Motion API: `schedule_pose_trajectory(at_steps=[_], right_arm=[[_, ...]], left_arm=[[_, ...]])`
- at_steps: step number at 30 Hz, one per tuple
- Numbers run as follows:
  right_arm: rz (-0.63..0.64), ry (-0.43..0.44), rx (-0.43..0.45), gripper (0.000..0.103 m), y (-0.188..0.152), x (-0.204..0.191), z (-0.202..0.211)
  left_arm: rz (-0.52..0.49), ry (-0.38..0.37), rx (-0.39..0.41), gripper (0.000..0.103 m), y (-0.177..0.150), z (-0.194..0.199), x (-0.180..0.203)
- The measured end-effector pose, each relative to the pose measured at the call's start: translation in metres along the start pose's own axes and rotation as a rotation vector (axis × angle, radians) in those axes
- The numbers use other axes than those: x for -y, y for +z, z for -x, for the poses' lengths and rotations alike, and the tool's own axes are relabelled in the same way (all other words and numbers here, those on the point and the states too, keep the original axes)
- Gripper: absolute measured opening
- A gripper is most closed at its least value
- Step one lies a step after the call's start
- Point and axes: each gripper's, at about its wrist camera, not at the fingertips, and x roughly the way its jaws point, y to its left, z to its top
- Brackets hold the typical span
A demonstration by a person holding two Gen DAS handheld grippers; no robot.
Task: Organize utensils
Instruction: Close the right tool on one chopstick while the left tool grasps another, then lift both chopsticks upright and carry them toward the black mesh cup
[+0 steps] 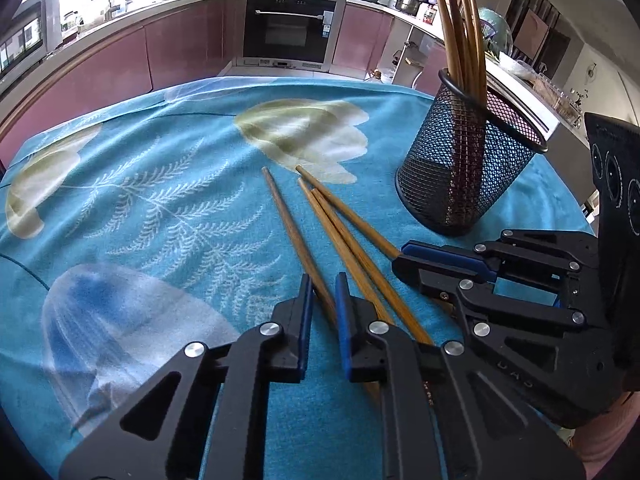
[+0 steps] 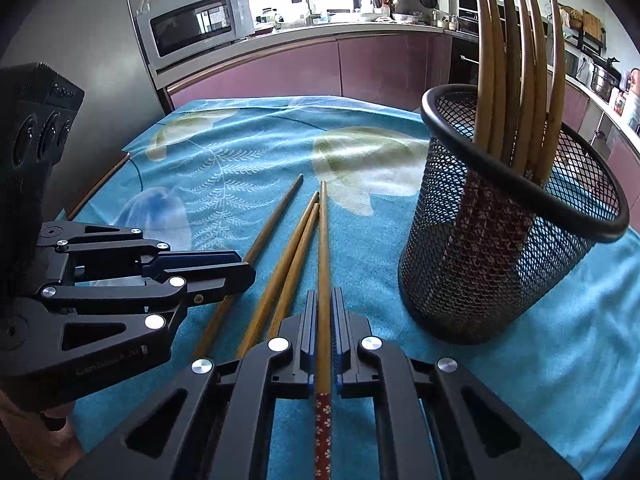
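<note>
Bamboo chopsticks are lying loose on the blue floral cloth covering the bench, four of them fanned out in the middle of both views. Several more are already standing upright in the black mesh holder, which is sitting at the right of each frame, well apart from the loose ones.

The right gripper is clenching the rightmost chopstick, its blue pads pressing on either side of the shaft just ahead of the red patterned handle end at the bottom centre of the right wrist view. The left gripper is closing on the leftmost chopstick in the lower middle of the left wrist view; the stick is running between the pads, and the jaws look nearly shut around it, so it appears to be grasped.

The middle pair is lying untouched between the two grippers, tips pointing toward the top of the frame.

As a judgement, the task is roughly halfway: part of the set is in the holder, two sticks are just being picked up, and two are still waiting on the cloth. Both held sticks are still resting low on the bench, not yet lifted toward the holder.
</note>
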Motion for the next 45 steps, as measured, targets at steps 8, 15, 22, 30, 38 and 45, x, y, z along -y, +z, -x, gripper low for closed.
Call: schedule_pose_trajectory(at_steps=[8,15,22,30,38,45], right_arm=[[-0.022,0.020,0.018,0.006,-0.001,0.005,0.008],[-0.020,0.044,0.052,0.006,-0.002,0.006,0.025],[-0.020,0.066,0.075,0.006,-0.002,0.006,0.036],[-0.011,0.062,0.058,0.006,-0.003,0.004,0.030],[-0.005,0.051,0.056,0.006,-0.003,0.001,0.026],[-0.003,0.051,0.058,0.006,-0.001,0.000,0.026]], left_arm=[[0.043,-0.015,0.006,0.010,-0.003,0.006,-0.006],[0.059,-0.062,0.029,0.002,-0.004,0.019,-0.011],[0.051,-0.033,0.020,0.018,-0.004,0.017,-0.014],[0.003,0.012,-0.003,0.023,0.001,-0.002,-0.006],[0.016,0.037,0.007,0.012,0.001,-0.003,-0.004],[0.031,0.036,0.010,0.010,-0.002,0.001,-0.003]])
